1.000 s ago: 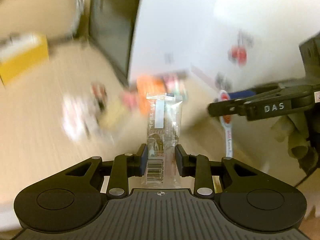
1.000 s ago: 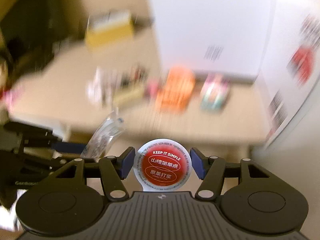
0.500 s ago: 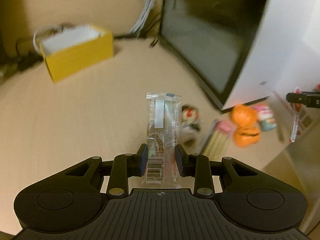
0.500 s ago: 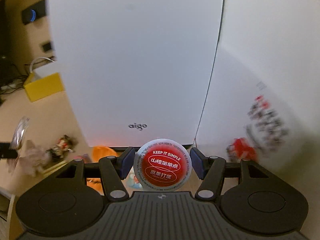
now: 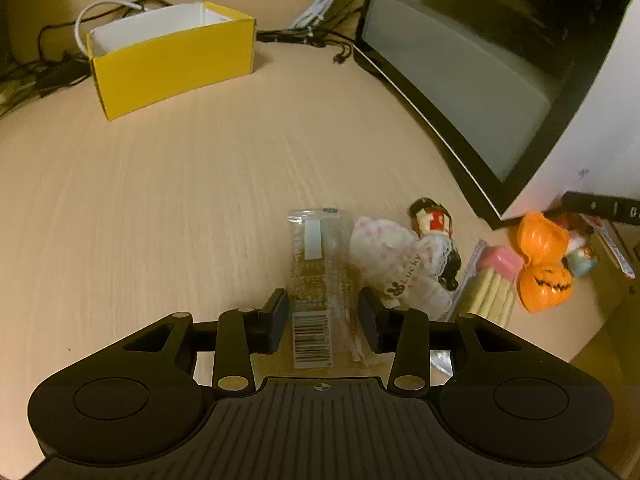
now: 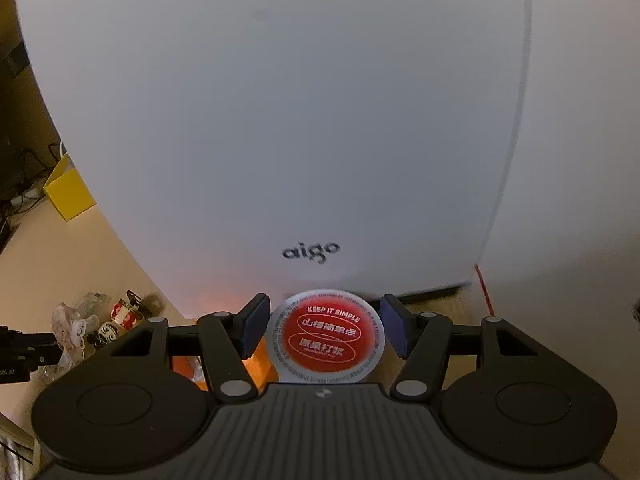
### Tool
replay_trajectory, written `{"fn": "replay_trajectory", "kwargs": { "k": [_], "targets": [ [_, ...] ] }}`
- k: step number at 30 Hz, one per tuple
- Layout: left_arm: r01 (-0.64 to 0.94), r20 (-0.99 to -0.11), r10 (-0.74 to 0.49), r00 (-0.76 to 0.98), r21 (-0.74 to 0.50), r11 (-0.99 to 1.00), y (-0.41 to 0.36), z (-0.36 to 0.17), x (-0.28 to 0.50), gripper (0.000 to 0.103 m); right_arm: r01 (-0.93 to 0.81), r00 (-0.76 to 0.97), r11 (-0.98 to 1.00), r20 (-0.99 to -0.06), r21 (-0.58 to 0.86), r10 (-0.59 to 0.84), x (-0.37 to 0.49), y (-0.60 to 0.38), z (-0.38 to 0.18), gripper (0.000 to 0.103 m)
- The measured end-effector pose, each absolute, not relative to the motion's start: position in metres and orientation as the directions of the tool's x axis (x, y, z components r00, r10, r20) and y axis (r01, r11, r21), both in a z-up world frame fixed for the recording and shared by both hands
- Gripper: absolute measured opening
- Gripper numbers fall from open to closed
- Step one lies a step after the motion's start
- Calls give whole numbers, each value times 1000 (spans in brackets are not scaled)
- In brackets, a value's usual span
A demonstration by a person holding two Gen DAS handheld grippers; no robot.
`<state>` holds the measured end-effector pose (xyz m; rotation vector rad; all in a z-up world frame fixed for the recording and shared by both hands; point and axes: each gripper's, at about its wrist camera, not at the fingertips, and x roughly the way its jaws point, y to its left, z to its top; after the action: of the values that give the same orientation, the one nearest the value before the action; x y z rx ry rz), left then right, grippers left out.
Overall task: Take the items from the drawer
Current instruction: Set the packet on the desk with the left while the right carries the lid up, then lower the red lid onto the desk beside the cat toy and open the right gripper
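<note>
Left gripper [image 5: 323, 326]: the jaws stand apart, one on each side of a clear snack packet [image 5: 322, 288]. A gap shows between each pad and the wrapper, so the packet is not clamped. It lies flat on the table [image 5: 160, 208], barcode end nearest the camera.

Just beside the packet, on its right, lies a white cloth pouch [image 5: 394, 268] printed "Lucky", touching a small doll figure [image 5: 432, 220] behind it. Further right lie a pack of yellow sticks [image 5: 492, 288], an orange pumpkin toy [image 5: 544, 268] and a small figurine [image 5: 582, 256], partly hidden.

Beyond these stands a computer case [image 5: 600, 128] with a dark glass side panel. At the far left of the table stands an open yellow box [image 5: 172, 60], with cables [image 5: 316, 12] behind it.

Right gripper [image 6: 324, 330]: the jaws are parted around a round cup with a red lid [image 6: 326, 338] marked "KEEP IT SIMPLE". Gaps appear at both pads; whether the cup rests on the table cannot be confirmed from this view. It sits directly in front of the white face of the case, which carries the word "aigo". The pouch and doll appear at the left, with the yellow box further back.
</note>
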<state>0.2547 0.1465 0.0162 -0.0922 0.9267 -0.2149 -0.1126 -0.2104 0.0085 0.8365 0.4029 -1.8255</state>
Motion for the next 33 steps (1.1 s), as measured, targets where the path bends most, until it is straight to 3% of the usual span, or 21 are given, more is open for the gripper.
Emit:
{"fn": "replay_trajectory", "kwargs": {
  "k": [4, 8, 11, 18, 19, 24, 33],
  "targets": [
    [92, -748, -215, 628, -202, 975, 160, 19, 252, 43, 933, -189, -348, -699, 92, -690, -114, -222, 9, 63],
    [58, -708, -219, 671, -245, 968, 175, 31, 243, 42, 941, -188, -325, -650, 97, -736, -118, -217, 28, 76],
    [44, -684, -211, 698, -253, 966, 181, 41, 234, 42, 940, -181, -320, -618, 121, -765, -123, -205, 48, 79],
    [76, -660, -245, 711, -275, 959, 182, 53, 202, 42, 936, -154, -329, -694, 125, -703, -115, -181, 39, 79],
    [81, -659, -251, 710, -278, 957, 181, 54, 197, 42, 938, -154, -326, -709, 113, -688, -111, -178, 32, 78],
    [94, -657, -265, 706, -284, 954, 178, 55, 178, 42, 930, -184, -362, -765, 68, -617, -104, -163, 6, 51],
    [95, -648, -262, 715, -280, 955, 176, 58, 163, 42, 932, -165, -348, -739, 99, -653, -119, -150, 3, 48]
  ]
}}
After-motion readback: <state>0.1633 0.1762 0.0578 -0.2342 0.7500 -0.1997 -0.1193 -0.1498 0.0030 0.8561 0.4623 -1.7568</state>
